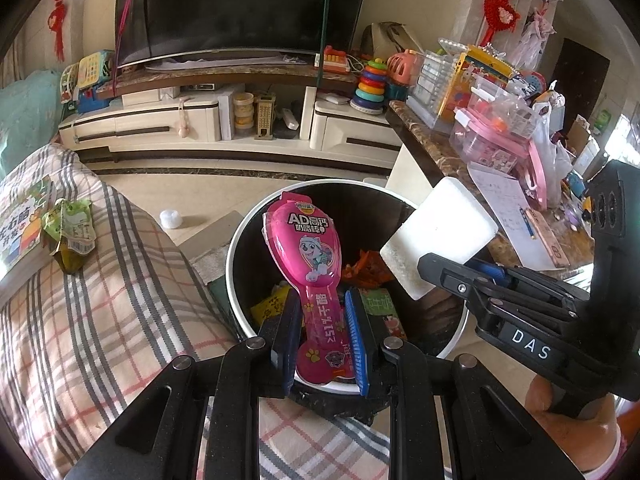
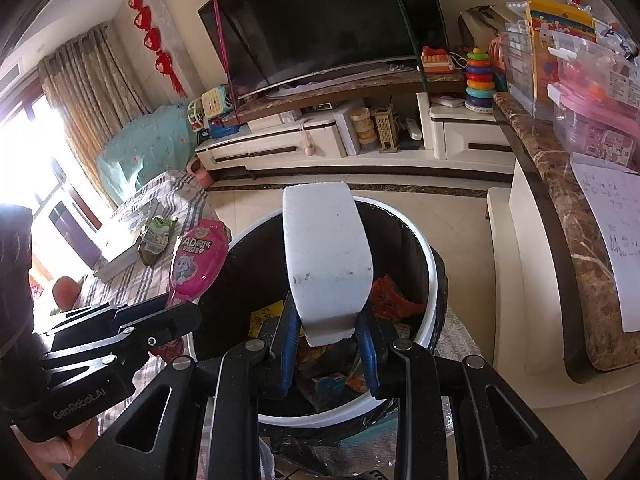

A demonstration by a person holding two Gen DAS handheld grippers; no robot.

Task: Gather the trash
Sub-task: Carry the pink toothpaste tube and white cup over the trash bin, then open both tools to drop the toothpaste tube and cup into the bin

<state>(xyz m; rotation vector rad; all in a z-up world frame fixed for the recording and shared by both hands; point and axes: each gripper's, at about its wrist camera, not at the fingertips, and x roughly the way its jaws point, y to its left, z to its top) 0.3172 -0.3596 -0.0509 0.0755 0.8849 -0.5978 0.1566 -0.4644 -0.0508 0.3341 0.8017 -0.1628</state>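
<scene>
My left gripper (image 1: 324, 340) is shut on a pink snack wrapper (image 1: 310, 264) and holds it upright over the open trash bin (image 1: 236, 280). My right gripper (image 2: 328, 344) is shut on a white foam block (image 2: 324, 256) and holds it over the same bin (image 2: 430, 292). The bin is black with a white rim and has several wrappers inside. The right gripper and its foam block (image 1: 440, 236) show at the right of the left wrist view. The left gripper and the pink wrapper (image 2: 196, 260) show at the left of the right wrist view.
A plaid-covered sofa (image 1: 100, 300) at the left bears a book (image 1: 24, 224) and a green snack pouch (image 1: 70, 236). A marble table (image 1: 440, 152) with boxes and papers stands at the right. A white wad (image 1: 171, 219) lies on the floor. A TV stand (image 1: 240, 120) is behind.
</scene>
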